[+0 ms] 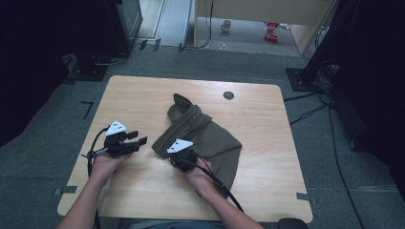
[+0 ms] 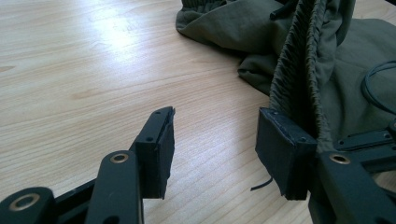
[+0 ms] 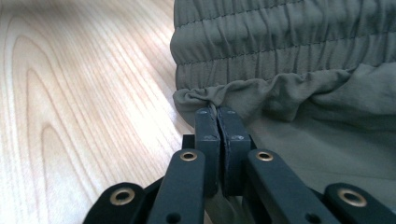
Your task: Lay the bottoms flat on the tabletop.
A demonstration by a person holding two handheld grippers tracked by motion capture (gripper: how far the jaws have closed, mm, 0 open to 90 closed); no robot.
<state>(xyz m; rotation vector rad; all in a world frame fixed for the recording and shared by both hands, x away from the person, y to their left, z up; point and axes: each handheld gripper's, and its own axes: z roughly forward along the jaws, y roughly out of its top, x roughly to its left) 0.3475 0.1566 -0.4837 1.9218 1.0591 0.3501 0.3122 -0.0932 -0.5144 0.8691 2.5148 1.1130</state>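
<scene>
A crumpled olive-green garment of thin woven cloth (image 1: 205, 136) with a gathered elastic waistband is seen at the middle of the light wood-grain bench (image 1: 143, 95), slightly right of centre in the high view. The cloth is bunched into loose folds, and a ribbed, ruched band is seen along its near edge in the right gripper view (image 3: 280, 42). Its long axis is laid diagonally: a narrow folded end is pointed toward the upper middle of the frame, and the broad end is spread toward the lower right. No brand, label or legible writing can be made out on it.

The right claw (image 3: 218, 112) is seen closed, with a small pinch of the garment's edge, just below the waistband, clamped between its pads. In the high view it is found at the lower left edge of the cloth (image 1: 180, 155).

The left claw (image 2: 215, 149) is held open above bare wood, left of the garment; nothing is gripped, though the ruched band is seen just beside one pad. In the high view it is placed at the left centre of the frame (image 1: 138, 141).
</scene>
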